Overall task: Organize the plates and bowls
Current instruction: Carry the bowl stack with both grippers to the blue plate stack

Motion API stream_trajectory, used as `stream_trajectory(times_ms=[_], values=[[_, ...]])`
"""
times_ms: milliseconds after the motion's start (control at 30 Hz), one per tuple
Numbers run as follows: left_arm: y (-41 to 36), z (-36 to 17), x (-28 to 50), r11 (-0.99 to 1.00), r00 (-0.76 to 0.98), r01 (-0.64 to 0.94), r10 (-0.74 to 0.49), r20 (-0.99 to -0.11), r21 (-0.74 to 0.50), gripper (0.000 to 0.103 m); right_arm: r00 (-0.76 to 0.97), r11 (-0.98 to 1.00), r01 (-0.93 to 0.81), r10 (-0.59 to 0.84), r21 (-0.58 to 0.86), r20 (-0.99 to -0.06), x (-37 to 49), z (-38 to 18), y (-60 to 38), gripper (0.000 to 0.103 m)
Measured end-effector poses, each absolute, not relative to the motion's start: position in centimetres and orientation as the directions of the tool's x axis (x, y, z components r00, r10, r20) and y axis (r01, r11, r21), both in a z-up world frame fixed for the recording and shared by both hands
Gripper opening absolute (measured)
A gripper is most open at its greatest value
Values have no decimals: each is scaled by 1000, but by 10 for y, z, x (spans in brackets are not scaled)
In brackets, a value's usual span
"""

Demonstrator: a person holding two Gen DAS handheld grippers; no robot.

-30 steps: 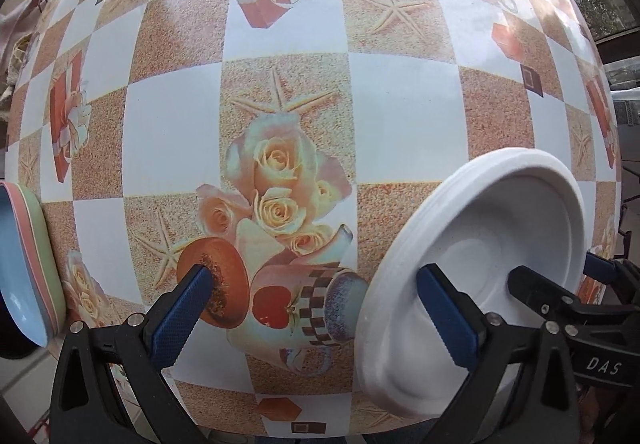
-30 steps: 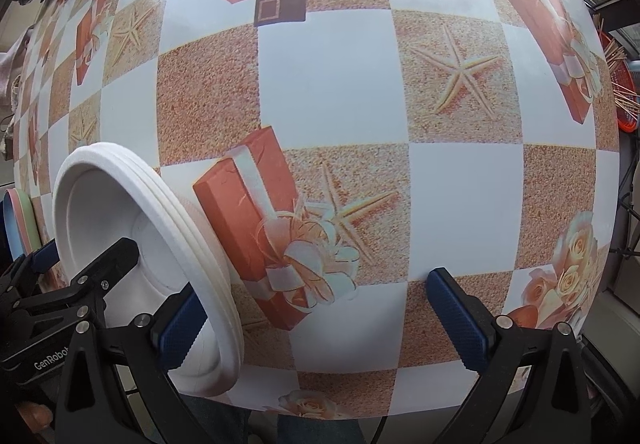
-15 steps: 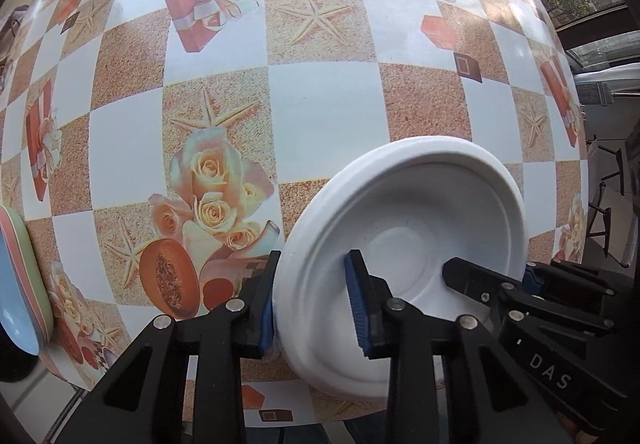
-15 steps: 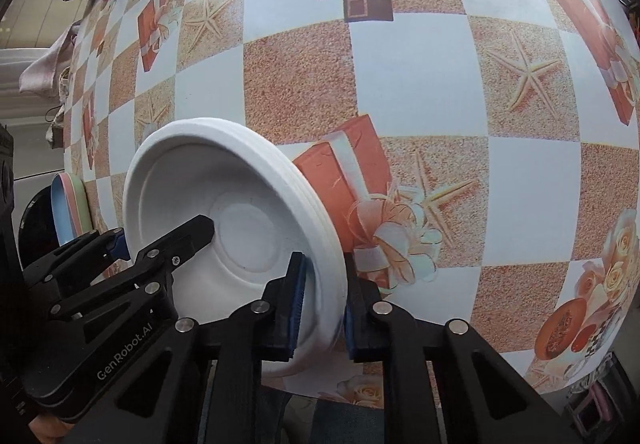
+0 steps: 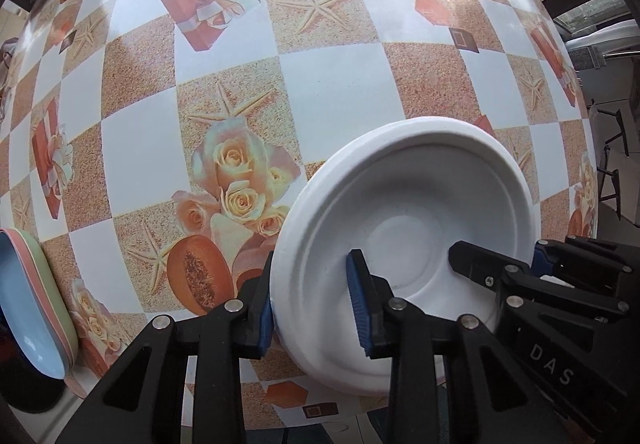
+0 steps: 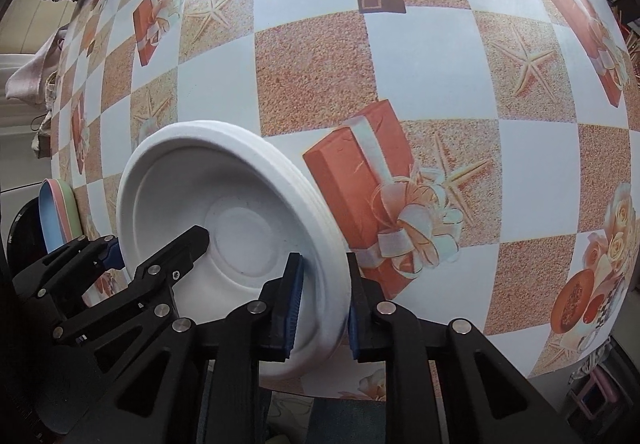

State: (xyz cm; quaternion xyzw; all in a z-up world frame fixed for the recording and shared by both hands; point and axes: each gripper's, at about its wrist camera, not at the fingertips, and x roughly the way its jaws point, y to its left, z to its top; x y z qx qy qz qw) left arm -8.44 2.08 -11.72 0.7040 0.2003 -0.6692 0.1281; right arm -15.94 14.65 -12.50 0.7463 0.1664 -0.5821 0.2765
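Grip first: the left gripper [image 5: 316,300] pinches the near-left rim of the stack of white bowls [image 5: 404,228], one blue pad outside the wall and one inside, and the right gripper [image 6: 320,308] pinches the opposite rim the same way, its pads pressed tight on the lip. Left's jaws came in from wide within the last second and now bite the rim, with no gap visible at either pad. With both sides clamped, the step in hand looks like carrying or lifting the stack. To do it well, raise both hands together and keep them level with each other, since pulling them apart could bend or tear the thin rim, and an uneven lift may let the nested bowls slide. Keep the squeeze light enough not to crease the lip.

The stack sits near the front edge of the table, on the checked tablecloth [image 5: 328,92] printed with starfish, roses and gift boxes. It reads as moulded pulp or foam: matte white, a flat circular base, a stepped rim, several lips layered at its edge in the right wrist view. Further left, at the table's edge, lie nested pastel plates [image 5: 24,300], blue uppermost, well apart from the bowls.
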Motion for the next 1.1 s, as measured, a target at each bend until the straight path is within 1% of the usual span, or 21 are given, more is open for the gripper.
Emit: stream_trajectory(times_ms=[200,400,600,733,967,1100], values=[[-10,-117,-54,-906,47,416,109,-993,-79,36,275,-809,547,-70,216,-959,-116,-125,111,21],[-44,-116,-22,-918,56,391,103,-993,-73,36,271,-809,552,-54,201,-961,-71,-124,70,24],[-65,-116,1,-907,35,405,142,-989,-115,36,253,-804,570,-27,171,-967,-46,-119,42,26],[-70,-114,8,-907,34,403,146,-989,-121,36,277,-820,547,-13,168,-961,-32,-119,31,26],[-81,-96,33,-889,-6,424,189,-982,-173,36,246,-806,574,2,144,-969,-18,-90,16,26],[-100,-73,33,-889,-44,422,177,-983,-179,36,220,-794,593,-4,137,-975,-19,-70,-2,26]])
